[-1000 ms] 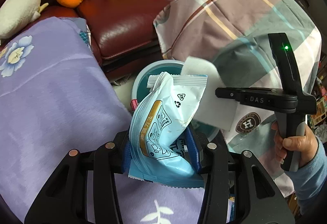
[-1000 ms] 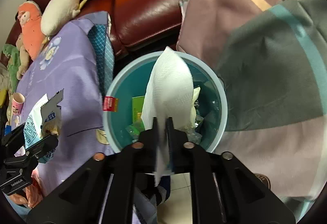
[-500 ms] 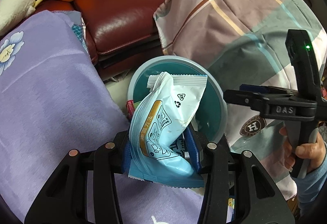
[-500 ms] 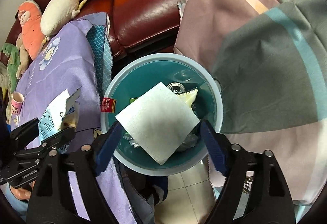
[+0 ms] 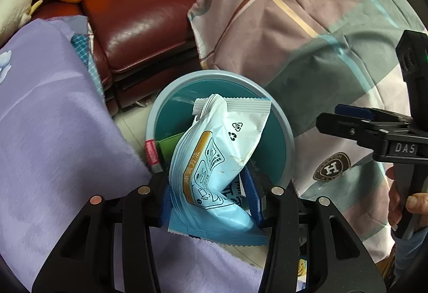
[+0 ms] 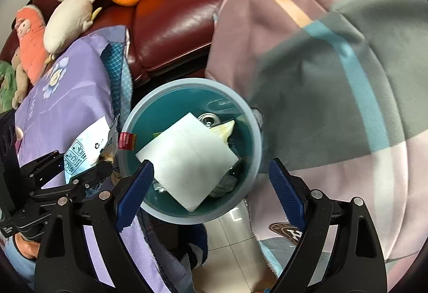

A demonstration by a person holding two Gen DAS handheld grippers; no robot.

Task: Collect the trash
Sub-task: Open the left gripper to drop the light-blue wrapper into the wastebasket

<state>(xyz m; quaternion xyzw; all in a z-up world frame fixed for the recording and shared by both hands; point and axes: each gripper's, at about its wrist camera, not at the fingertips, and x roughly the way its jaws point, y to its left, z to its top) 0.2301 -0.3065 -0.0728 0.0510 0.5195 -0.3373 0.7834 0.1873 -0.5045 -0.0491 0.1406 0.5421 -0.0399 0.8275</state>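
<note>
Maroon leather sofa (image 5: 139, 25) and plaid cloth (image 6: 321, 52) were seen behind the bin (image 6: 256, 132); left gripper (image 5: 211, 194) fingers were clamped on a wrapper (image 5: 214, 159), right gripper (image 6: 211, 180) fingers just spread wide above a tissue (image 6: 187, 159).

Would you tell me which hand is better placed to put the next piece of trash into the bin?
Left. The left gripper holds the blue packet near the bin; the right gripper is open and empty.

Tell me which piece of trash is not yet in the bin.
The light-blue wrapper: the left gripper is clamped on it above the bin. The white tissue, can and other scraps already lie inside.
</note>
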